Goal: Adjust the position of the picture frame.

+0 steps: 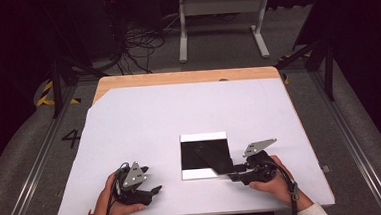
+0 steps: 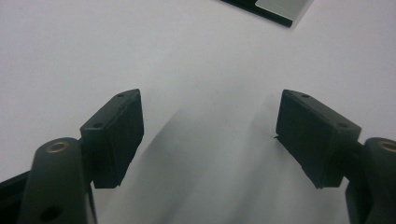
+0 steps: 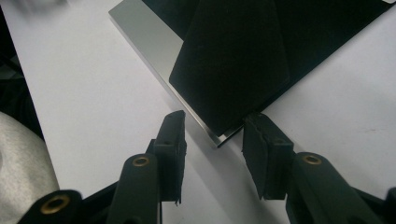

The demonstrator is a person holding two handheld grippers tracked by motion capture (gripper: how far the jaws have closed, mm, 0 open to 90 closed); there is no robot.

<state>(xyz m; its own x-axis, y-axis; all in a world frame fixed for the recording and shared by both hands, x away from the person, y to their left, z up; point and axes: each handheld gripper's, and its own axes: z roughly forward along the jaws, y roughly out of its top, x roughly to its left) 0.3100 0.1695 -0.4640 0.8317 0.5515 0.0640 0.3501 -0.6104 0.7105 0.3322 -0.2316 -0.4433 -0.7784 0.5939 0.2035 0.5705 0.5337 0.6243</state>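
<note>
My right gripper (image 3: 212, 140) stands open at the near corner of the black cloth (image 3: 233, 60) on the mirror (image 3: 144, 35) — one flap folded over, more left. Left gripper (image 2: 210, 135) open, idle — resting nearby.

The high view looks forward and down on the whole white table (image 1: 130, 141) from the person's side, while each gripper view rides low, peering along its own jaws close above that surface, all three sharing the black square sheet (image 1: 201, 154) (image 2: 280, 7) (image 3: 243, 56).
</note>
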